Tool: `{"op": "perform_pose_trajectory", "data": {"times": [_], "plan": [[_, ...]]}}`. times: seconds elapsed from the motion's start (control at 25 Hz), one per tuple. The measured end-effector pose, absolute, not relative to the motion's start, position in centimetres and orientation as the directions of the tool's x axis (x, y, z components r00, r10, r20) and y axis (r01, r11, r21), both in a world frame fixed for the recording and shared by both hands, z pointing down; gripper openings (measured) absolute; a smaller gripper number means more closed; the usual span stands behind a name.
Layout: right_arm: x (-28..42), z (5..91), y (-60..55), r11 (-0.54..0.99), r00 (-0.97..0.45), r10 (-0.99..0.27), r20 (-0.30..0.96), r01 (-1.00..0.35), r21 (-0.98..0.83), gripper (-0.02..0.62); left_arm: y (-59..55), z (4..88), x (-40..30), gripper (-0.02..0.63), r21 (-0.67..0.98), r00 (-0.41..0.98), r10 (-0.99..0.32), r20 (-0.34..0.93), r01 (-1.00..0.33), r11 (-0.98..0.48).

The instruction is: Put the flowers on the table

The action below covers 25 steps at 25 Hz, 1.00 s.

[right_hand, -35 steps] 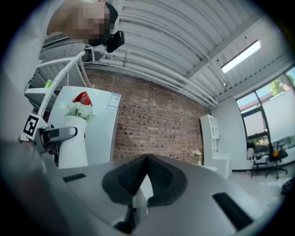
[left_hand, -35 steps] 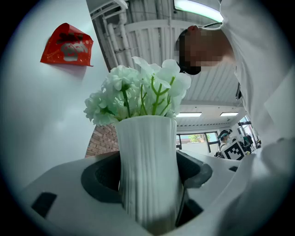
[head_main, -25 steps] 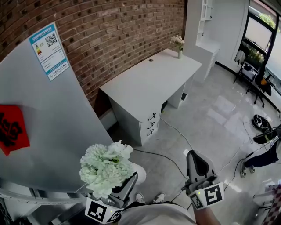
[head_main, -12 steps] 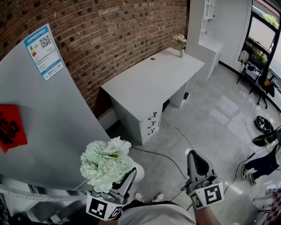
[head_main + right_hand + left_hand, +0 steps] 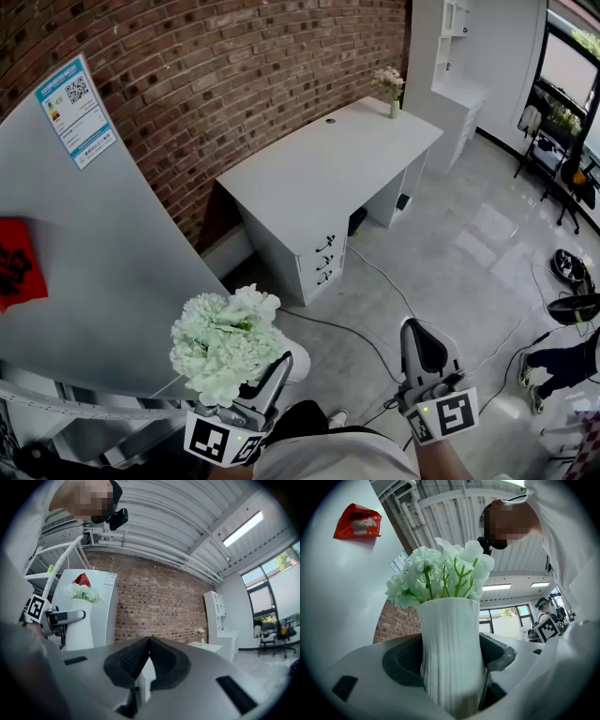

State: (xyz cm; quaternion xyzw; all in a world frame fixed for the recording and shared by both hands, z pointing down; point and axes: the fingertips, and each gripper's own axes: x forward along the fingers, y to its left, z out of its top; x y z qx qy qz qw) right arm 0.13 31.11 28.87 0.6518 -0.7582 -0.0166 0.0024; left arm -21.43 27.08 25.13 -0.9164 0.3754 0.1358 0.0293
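Flowers (image 5: 225, 342), pale green-white, bunched in a ribbed white vase (image 5: 452, 653) and carried low at the left, just beside the grey fridge (image 5: 103, 262) and well short of the counter (image 5: 319, 178). Left gripper (image 5: 265, 386) clamped on the vase body, jaws pressed against either side, vase upright. Judged to be mid-carry, with open floor (image 5: 469, 253) to cross before any setting down. Keep the vase vertical while walking; top-heavy by the look of it, so prone to tilting within the grip. Mind the cable (image 5: 370, 328) trailing over the floor ahead. Aim for the bare middle of the counter, back from the edges and well apart from the small vase of flowers (image 5: 391, 89) at the far corner. Lower gently to a flat seat on the base, and part the jaws only with the weight fully rested. Right gripper (image 5: 422, 342) idle at the right, jaws closed together on nothing, free to steady the vase against any wobble.
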Motion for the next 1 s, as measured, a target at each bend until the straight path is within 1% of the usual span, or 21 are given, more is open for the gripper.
{"op": "perform_pose_trajectory", "data": {"times": [0.48, 0.68, 1.0], "plan": [[6.1, 28.6, 30.3, 0.071, -0.072, -0.997, -0.02, -0.997, 0.044, 0.015, 24.4, 25.4, -18.4, 0.351, 0.04, 0.675, -0.69, -0.26, -0.707, -0.706], [8.9, 28.5, 28.6, 0.017, -0.019, -0.999, -0.035, -0.998, 0.059, 0.015, 22.1, 25.5, -17.0, 0.351, 0.045, 0.684, -0.675, -0.277, -0.692, -0.72], [12.0, 28.3, 25.4, -0.037, 0.035, -0.999, -0.025, -0.997, 0.075, 0.015, 18.1, 25.8, -14.5, 0.351, 0.063, 0.702, -0.655, -0.278, -0.667, -0.742]]}}
